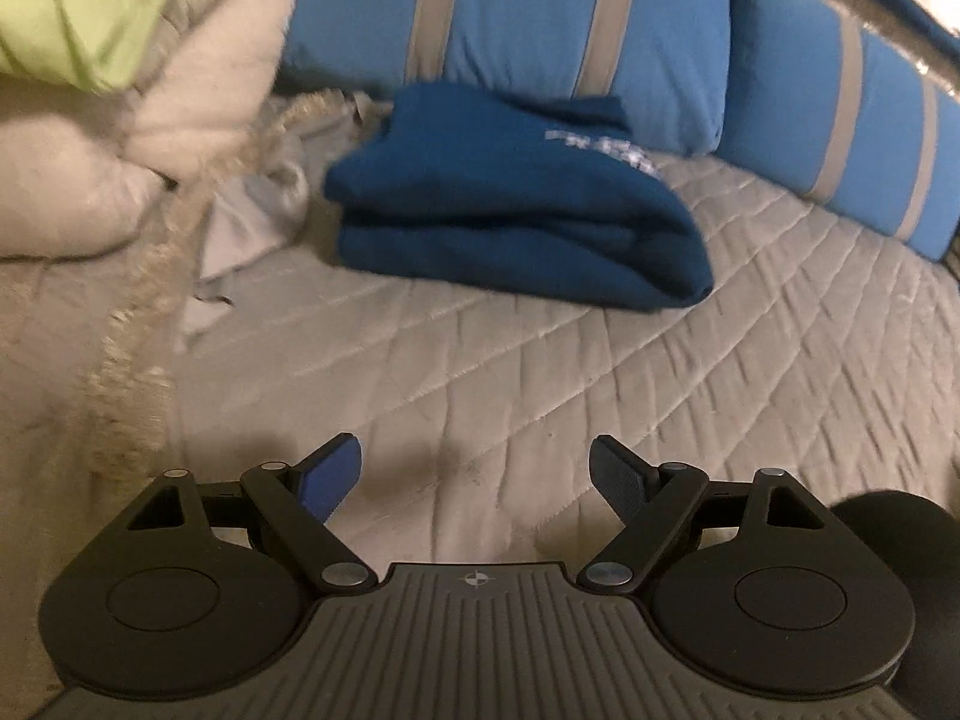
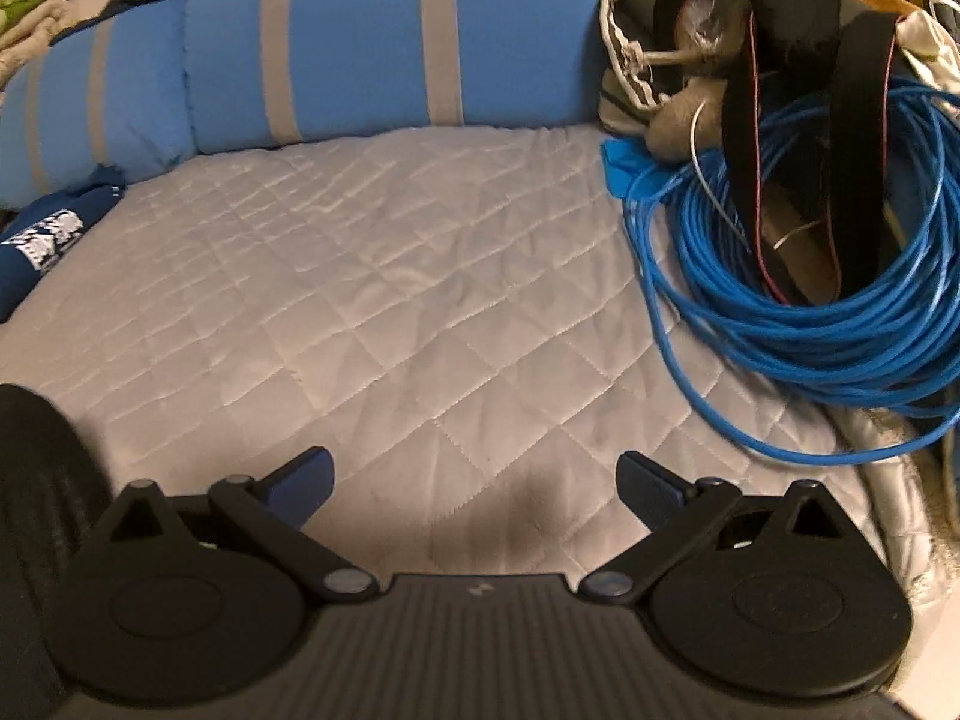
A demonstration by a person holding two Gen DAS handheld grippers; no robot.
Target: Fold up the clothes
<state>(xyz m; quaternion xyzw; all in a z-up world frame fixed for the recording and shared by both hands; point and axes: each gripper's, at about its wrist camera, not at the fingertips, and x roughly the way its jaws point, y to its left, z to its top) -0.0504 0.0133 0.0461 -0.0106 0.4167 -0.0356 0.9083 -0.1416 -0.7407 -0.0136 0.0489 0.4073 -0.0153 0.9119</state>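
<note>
No basket, bin or other container shows in either view; everything lies straight on the bed, whose grey diamond-quilted cover [image 1: 600,372] fills most of both pictures. The folded dark blue fabric garment with a white print [image 1: 510,210] rests on that cover near the head of the bed, touching the foot of the light blue pillow with grey stripes [image 1: 510,30]. In the left wrist view its long axis runs roughly left to right, with the stacked folded edges facing the camera and the rounded, thicker end toward the right; the white print sits on its upper right part. In the right wrist view only its printed end [image 2: 42,240] shows at the far left edge. To its left lie crumpled white and pale grey cloths [image 1: 252,222] and a bulky off-white quilt [image 1: 120,120] with a lime green cloth [image 1: 72,6] on top. A coil of bright blue cable [image 2: 810,300] and a dark strapped bundle [image 2: 780,60] sit on the bed's right side. The left hand-held gripper [image 1: 477,480] is released, fingers spread over bare cover; the right hand-held gripper [image 2: 477,483] is likewise spread and empty.
</note>
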